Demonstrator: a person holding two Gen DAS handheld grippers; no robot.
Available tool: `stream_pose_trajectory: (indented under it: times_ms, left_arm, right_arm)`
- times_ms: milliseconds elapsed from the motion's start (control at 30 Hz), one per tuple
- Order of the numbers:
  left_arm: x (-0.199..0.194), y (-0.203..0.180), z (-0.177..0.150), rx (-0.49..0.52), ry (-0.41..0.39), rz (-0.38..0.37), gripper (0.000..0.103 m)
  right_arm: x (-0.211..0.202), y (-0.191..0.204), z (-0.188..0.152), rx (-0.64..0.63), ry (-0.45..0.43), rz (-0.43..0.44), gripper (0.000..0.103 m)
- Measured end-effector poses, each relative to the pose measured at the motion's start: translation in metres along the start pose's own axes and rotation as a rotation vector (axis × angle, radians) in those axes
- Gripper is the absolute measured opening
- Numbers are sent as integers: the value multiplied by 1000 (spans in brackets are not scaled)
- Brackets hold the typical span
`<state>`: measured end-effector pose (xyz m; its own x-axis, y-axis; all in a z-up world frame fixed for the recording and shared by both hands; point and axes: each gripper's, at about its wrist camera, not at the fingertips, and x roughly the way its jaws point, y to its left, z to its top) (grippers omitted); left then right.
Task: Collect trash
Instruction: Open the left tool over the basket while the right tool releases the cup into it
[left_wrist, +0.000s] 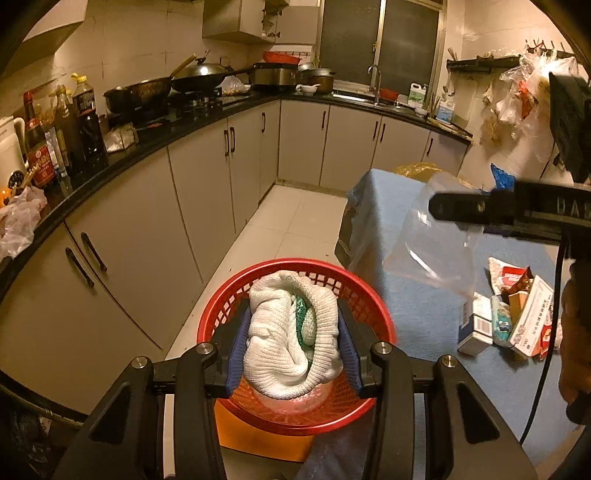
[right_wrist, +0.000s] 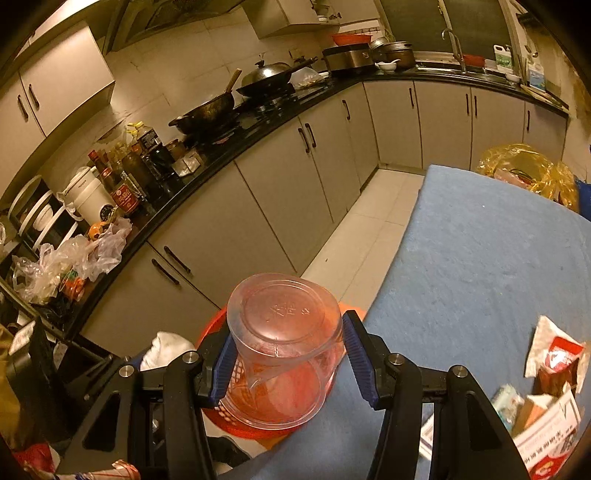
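Observation:
My left gripper (left_wrist: 293, 328) is shut on a crumpled white knitted cloth (left_wrist: 280, 332) with a green patch, held over the red mesh basket (left_wrist: 354, 291). My right gripper (right_wrist: 286, 354) is shut on a clear plastic cup (right_wrist: 284, 332), squeezed between the blue pads, bottom facing the camera, above the red basket (right_wrist: 214, 325). The cup also shows in the left wrist view (left_wrist: 428, 240), held by the right gripper (left_wrist: 443, 206) above the table edge. The white cloth shows at lower left of the right wrist view (right_wrist: 166, 349).
A blue-covered table (right_wrist: 480, 258) carries a pile of cartons and wrappers (left_wrist: 517, 317) at its near right and a yellow bag (right_wrist: 524, 166) at the far end. Cabinets and a cluttered black counter (left_wrist: 147, 136) run along the left. Tiled floor (left_wrist: 295, 221) lies between.

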<state>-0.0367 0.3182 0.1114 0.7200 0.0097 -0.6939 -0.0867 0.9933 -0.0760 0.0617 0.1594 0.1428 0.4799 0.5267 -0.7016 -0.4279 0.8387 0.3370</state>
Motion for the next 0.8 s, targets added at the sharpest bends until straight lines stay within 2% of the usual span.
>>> stream_pose_trajectory:
  times_ms: [133,333,400,600,800]
  left_arm:
    - [13,6,-2,-9,17,-12,42]
    - [30,5,-6,30,28,-36,45]
    - [33,5,-9,40,29,-38,48]
    - [36,13,-13,9,29,-31,66]
    - [30,13,-13,4,21,-39,68]
  right_arm:
    - [22,2,5,2,25,4,59]
    - [56,0,4,14,72,9,60]
    - [63,-1,4,21,85,16,61]
    - [70,-3,4,44,93,24,66]
    - [66,4,4,44,90,28,70]
